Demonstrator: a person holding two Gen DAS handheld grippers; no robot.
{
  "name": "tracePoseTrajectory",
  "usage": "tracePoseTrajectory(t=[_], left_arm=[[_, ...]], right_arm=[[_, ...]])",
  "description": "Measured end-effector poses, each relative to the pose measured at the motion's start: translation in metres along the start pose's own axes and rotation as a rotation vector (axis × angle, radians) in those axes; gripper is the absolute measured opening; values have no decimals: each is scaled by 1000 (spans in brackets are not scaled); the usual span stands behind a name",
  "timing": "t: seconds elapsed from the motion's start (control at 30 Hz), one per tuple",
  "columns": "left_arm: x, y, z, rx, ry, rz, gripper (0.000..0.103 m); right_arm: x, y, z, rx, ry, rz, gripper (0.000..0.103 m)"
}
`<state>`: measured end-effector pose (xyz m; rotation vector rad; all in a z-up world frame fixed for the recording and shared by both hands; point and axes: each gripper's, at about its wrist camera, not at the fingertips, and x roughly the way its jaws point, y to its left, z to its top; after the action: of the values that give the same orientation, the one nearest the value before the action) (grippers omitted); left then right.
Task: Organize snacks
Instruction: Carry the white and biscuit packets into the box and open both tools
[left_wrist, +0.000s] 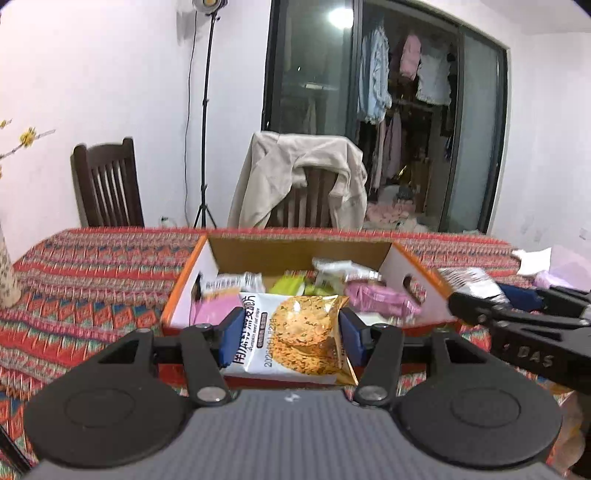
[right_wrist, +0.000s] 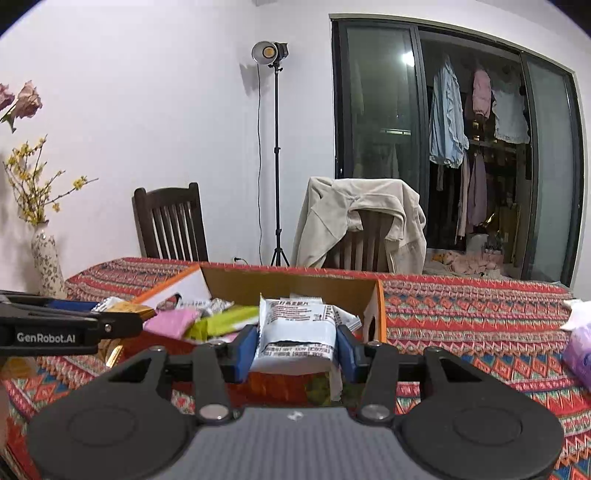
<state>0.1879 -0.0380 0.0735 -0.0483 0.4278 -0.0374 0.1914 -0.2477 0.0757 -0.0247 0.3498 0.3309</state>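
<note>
My left gripper (left_wrist: 289, 336) is shut on a cookie packet (left_wrist: 295, 338), white and gold with oat crisps pictured, held just before the near wall of an open cardboard box (left_wrist: 402, 266). In the box lie several snack packets, pink (left_wrist: 380, 297), green (left_wrist: 291, 285) and white. My right gripper (right_wrist: 293, 341) is shut on a white packet with black print (right_wrist: 297, 334), held in front of the same box (right_wrist: 378, 299). In the left wrist view the right gripper (left_wrist: 517, 314) reaches in from the right. The left gripper (right_wrist: 74, 325) shows at the left of the right wrist view.
The table wears a red patterned cloth (left_wrist: 92, 280). A flowered vase (right_wrist: 46, 262) stands at its left end, a tissue pack (right_wrist: 578, 347) at its right. Behind the table are two dark wooden chairs (right_wrist: 170, 225), one draped with a beige jacket (right_wrist: 362, 225), and a lamp stand (right_wrist: 275, 147).
</note>
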Motion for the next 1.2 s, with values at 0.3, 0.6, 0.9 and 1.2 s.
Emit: tracePoseTrajectory(t=[0.3,0.6,0.9,1.2], left_arm=[[21,5,39,-27,-73,9,56],[66,15,58,-84,-86,50,56],[110,38,41,-130,-33,84,56],[133,44,27,-103,-1,103,57]], right_arm=[[37,8,34,23,-7,-29,45],[89,11,52,62,5,-58,45],[124,7,39,52,5,-92,45],[144,-3,24,71,60,-78,46]])
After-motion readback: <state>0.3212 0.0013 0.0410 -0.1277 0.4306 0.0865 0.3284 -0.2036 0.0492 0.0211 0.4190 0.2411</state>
